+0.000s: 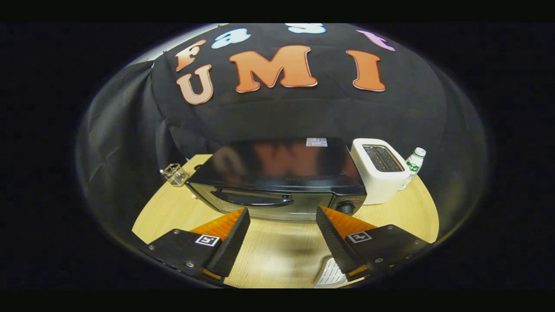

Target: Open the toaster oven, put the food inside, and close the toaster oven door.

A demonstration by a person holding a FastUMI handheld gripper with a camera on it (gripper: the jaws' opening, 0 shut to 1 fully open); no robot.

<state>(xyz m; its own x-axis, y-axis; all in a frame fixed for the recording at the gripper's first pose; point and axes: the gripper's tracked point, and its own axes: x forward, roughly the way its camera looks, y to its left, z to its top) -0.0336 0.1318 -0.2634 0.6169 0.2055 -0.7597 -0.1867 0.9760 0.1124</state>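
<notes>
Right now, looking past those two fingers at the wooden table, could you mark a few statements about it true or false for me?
1. The black toaster oven has its door shut. True.
2. The fingers grip the oven's handle. False: they are open, short of it.
3. A white pop-up toaster stands beside the oven. True.
4. The white plastic bottle lies on its side. False: it stands upright.

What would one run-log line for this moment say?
stage: approach | toaster oven: door shut | gripper: jaws open, empty, just short of door handle
</notes>
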